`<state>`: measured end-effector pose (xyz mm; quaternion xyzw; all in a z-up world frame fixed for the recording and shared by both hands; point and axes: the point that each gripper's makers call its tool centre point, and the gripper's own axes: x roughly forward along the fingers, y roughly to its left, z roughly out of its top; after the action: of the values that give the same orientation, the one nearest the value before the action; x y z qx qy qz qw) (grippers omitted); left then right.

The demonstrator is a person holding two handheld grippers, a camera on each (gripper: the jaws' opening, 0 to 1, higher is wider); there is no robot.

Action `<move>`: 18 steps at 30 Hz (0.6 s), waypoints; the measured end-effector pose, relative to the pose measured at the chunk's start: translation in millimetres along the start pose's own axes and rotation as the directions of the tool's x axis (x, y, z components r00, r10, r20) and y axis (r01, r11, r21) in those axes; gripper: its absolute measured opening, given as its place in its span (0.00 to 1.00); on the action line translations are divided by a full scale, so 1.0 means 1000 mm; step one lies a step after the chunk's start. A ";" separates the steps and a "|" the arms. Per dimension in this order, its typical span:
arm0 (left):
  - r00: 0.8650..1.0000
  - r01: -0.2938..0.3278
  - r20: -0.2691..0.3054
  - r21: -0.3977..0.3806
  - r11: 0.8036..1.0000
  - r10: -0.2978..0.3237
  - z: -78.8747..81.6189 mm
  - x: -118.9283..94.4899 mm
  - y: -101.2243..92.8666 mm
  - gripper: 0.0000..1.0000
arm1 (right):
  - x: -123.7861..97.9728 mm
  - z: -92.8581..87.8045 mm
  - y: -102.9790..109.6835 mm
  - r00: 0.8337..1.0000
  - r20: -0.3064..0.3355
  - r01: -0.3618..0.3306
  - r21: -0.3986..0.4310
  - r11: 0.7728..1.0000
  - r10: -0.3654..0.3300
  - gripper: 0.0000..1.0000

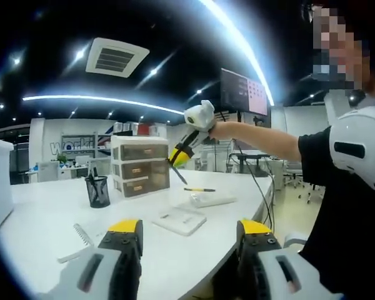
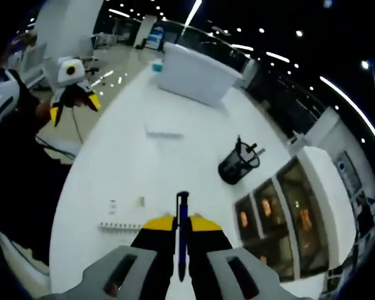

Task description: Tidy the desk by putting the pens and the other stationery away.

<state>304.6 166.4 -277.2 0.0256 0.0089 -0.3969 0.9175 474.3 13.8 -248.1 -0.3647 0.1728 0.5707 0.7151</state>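
My right gripper (image 2: 182,224) is shut on a dark blue pen (image 2: 182,240) that runs along its jaws and pokes out past the yellow tips. It hangs above the white desk (image 2: 175,162), short of the black mesh pen cup (image 2: 237,166). In the left gripper view the right gripper (image 1: 175,159) hovers over the desk with the pen (image 1: 179,174) pointing down, right of the pen cup (image 1: 98,191). Another pen (image 1: 200,189) lies on the desk. My left gripper (image 1: 190,236) is open and empty near the desk's front edge. It also appears in the right gripper view as the left gripper (image 2: 73,94).
A clear drawer unit (image 1: 140,166) stands behind the cup, seen too as the drawer unit (image 2: 281,219). A white box (image 1: 212,200), a flat white pad (image 1: 180,220) and a white comb-like strip (image 1: 81,234) lie on the desk. A white bin (image 2: 197,78) sits at the far end.
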 end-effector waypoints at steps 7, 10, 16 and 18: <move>1.000 0.003 0.007 0.017 1.000 -0.003 0.010 0.008 0.000 0.59 | -0.014 0.013 0.018 0.990 0.136 0.035 0.052 0.998 -0.042 0.05; 1.000 0.010 0.007 0.020 1.000 -0.011 0.013 0.013 -0.001 0.59 | -0.018 0.019 0.024 0.980 0.188 0.045 0.083 0.996 -0.060 0.05; 1.000 0.022 0.014 0.013 1.000 -0.022 0.020 0.025 -0.001 0.59 | -0.028 0.026 0.031 0.949 0.293 0.063 0.185 0.981 -0.117 0.05; 1.000 0.027 0.014 0.017 0.999 -0.027 0.023 0.029 -0.001 0.59 | -0.031 0.027 0.032 0.937 0.323 0.065 0.209 0.976 -0.132 0.05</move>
<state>323.9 143.5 -255.4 0.0304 -0.0004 -0.4094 0.9118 431.1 14.7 -219.7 -0.1990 0.0852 0.5680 0.7940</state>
